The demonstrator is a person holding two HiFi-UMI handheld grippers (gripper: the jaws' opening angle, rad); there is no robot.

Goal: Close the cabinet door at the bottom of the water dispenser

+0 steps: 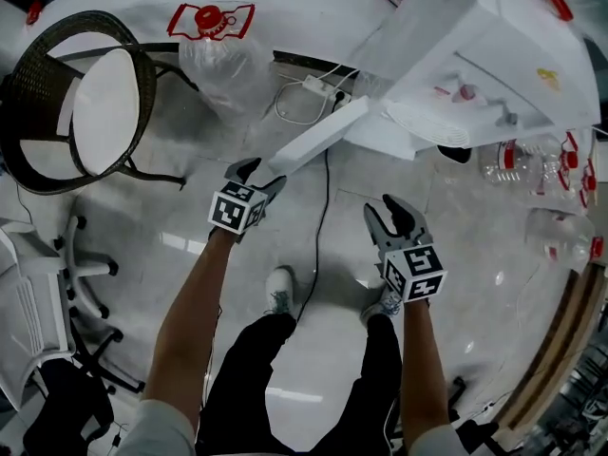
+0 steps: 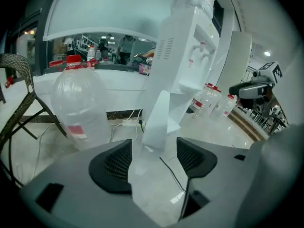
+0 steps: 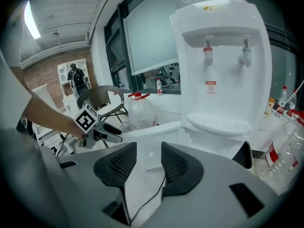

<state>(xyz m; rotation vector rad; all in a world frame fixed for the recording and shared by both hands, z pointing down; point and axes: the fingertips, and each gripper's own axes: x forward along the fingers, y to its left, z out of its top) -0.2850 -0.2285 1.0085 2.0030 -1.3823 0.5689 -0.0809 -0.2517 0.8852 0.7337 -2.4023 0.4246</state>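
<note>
Cabinet door (image 1: 318, 136): ajar, edge just beyond left gripper (image 1: 255, 171), jaws open. Right gripper (image 1: 391, 218): jaws open, empty. Water jug (image 1: 214, 65): far left, looks empty.

Two grippers are counted: the left gripper (image 1: 258, 172) and the right gripper (image 1: 385, 207). Ahead of both pairs of jaws stands one water dispenser (image 3: 223, 56) with two taps (image 3: 207, 52) and one cabinet door (image 1: 318, 139), which is just beyond the left jaws. Left of those jaws are one big clear jug (image 1: 217, 65) and one wicker chair (image 1: 57, 74). At least three smaller bottles (image 1: 508, 164) lie right of the right jaws. Between the two grippers runs one black cable (image 1: 323, 207), and beyond them lies one power strip (image 1: 318, 87).
</note>
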